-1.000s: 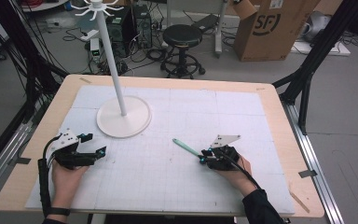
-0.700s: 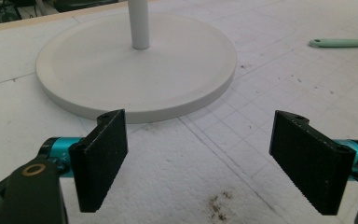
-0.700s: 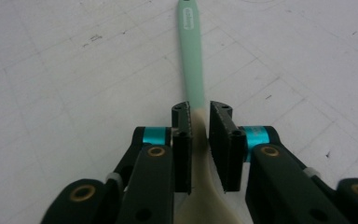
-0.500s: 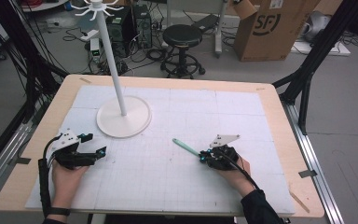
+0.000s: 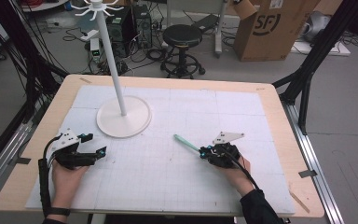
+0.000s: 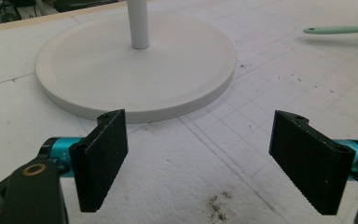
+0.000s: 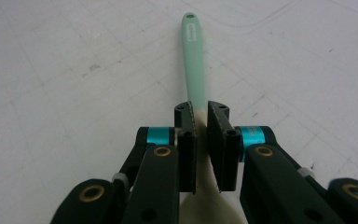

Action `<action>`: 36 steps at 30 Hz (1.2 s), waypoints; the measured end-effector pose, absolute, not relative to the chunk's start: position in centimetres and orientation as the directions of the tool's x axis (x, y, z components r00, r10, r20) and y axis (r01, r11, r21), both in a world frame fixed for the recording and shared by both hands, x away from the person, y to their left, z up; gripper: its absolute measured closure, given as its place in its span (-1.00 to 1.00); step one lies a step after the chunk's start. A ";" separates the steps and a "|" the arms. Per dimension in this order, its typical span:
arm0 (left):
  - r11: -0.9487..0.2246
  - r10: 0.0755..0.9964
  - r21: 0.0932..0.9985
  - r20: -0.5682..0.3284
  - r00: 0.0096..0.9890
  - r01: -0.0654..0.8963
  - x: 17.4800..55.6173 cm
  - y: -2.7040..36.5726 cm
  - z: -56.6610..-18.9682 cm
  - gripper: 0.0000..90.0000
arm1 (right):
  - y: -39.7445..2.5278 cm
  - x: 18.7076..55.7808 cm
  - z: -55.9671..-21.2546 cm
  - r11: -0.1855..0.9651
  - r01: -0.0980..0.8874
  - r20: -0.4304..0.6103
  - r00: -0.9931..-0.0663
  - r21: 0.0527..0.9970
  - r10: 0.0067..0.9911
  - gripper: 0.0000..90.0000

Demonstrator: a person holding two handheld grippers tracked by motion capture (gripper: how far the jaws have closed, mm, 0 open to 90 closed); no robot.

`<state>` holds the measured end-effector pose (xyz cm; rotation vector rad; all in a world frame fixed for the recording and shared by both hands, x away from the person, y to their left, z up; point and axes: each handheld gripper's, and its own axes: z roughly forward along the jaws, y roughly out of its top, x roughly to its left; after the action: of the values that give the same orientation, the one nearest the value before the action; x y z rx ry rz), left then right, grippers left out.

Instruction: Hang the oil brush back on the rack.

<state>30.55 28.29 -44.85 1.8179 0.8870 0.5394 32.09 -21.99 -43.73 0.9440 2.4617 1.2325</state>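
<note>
The mint spoon (image 5: 186,142) is clamped in the right claw (image 5: 204,152), its handle pointing toward the white stand (image 5: 123,116). The left claw (image 5: 98,153), spread wide and empty, is nearer the stand's base.

Tabletop (image 5: 279,100): pale wood border; white gridded mat (image 5: 205,116). Stand (image 5: 123,116): white. Spoon (image 7: 193,60): mint-green handle, cream bowl end. Fingers (image 6: 100,158): black, turquoise collars. Stool (image 5: 182,35): black. Box (image 5: 279,25): brown cardboard.
</note>
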 end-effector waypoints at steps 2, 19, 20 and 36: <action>-0.231 0.775 0.916 -0.031 0.632 0.328 30.5 28.3 -44.9 -0.55 | -22.0 32.1 -43.7 0.446 0.451 0.080 -0.767 0.773 0.637 0.84; -0.233 0.774 0.916 -0.028 0.633 0.327 30.5 28.2 -44.9 -0.55 | -21.0 32.7 -44.3 0.509 0.476 0.074 -0.778 0.717 0.624 0.66; -0.235 0.774 0.915 -0.027 0.633 0.327 30.5 28.2 -44.9 -0.55 | -20.8 32.7 -44.3 0.514 0.477 0.068 -0.777 0.713 0.626 0.67; -0.238 0.773 0.915 -0.025 0.634 0.326 30.5 28.2 -44.9 -0.55 | -20.7 32.7 -43.7 0.473 0.447 0.046 -0.762 0.759 0.646 0.84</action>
<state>30.53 28.18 -44.86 1.8249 0.8824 0.5426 32.73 -20.74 -43.66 0.9376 2.4749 1.1657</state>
